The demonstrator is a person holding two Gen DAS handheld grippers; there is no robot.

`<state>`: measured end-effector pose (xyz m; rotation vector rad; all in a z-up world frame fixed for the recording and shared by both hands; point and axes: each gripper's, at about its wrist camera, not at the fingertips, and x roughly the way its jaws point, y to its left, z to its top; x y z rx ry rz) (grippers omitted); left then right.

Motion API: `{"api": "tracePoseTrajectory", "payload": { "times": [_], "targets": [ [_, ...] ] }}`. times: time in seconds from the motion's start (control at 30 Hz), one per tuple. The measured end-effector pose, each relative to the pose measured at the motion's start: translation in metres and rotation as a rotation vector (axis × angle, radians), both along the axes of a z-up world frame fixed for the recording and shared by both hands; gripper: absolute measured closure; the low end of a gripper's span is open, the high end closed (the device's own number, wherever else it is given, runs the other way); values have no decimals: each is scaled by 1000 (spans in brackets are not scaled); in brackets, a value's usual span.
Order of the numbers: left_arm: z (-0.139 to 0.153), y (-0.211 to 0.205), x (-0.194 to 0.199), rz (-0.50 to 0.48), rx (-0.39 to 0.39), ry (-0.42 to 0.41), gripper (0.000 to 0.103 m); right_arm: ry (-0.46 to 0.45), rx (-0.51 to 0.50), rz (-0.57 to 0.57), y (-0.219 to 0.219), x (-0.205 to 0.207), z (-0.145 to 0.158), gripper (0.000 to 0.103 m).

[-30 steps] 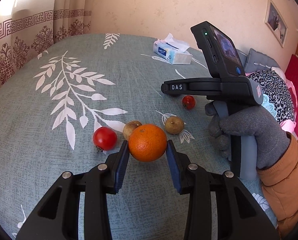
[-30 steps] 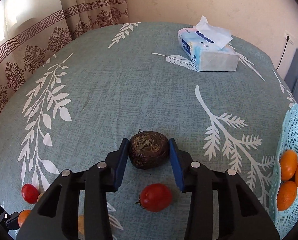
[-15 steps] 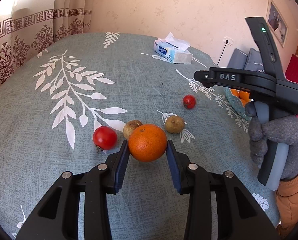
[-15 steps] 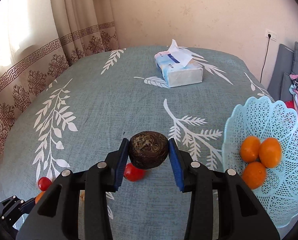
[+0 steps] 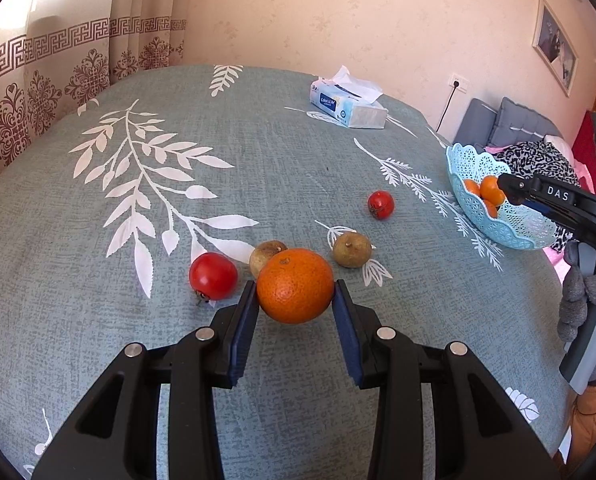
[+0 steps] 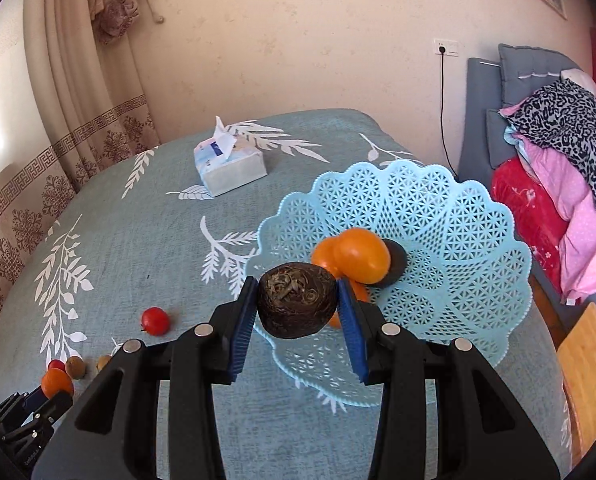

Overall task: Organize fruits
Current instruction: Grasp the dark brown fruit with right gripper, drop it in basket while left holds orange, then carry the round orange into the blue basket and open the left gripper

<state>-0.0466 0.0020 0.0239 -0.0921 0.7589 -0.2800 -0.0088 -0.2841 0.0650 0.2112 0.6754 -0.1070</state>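
My left gripper (image 5: pixel 294 300) is shut on an orange (image 5: pixel 294 285) just above the table. Beside it lie a red tomato (image 5: pixel 213 276), two brownish fruits (image 5: pixel 352 249) and a smaller red tomato (image 5: pixel 381 204). My right gripper (image 6: pixel 297 304) is shut on a dark brown round fruit (image 6: pixel 296 300) and holds it above the near rim of the light blue lattice basket (image 6: pixel 450 216). The basket holds oranges (image 6: pixel 362 256) and a dark fruit (image 6: pixel 396 258). The basket (image 5: pixel 498 216) also shows at the right of the left wrist view.
A tissue box (image 6: pixel 229 166) stands at the table's far side, also in the left wrist view (image 5: pixel 348 105). Patterned curtains (image 6: pixel 57 128) hang at the left. A bed with piled clothes (image 6: pixel 558 152) is at the right. A wooden stool (image 6: pixel 590 364) stands near the table's right edge.
My right gripper has carried the dark fruit rightward from over the table to above the basket's near rim. My left gripper holds the orange still.
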Motion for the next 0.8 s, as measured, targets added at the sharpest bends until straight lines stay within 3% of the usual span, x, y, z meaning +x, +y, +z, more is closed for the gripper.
{"api": "tracePoseTrajectory", "payload": {
  "times": [0.17,0.23,0.27,0.37,0.67,0.8],
  "targets": [
    [0,1,0,10,4,2,65,15,4,-63,-18,-6,-8,61],
    [0,1,0,14,7,3,65,2,-10,-86,-19,-7,-8,54],
    [0,0,0,16,10,4,65,-13,-10,-95,-20,-9,-7,45],
    [-1,-2,2,19,25,12,65,-68,-33,-120,-21,-16,-3,38],
    [-1,-12,6,43,100,31,65,-239,-172,-253,-29,-46,1,31],
    [11,-27,9,37,98,21,65,-285,-222,-277,-35,-57,2,28]
  ]
}}
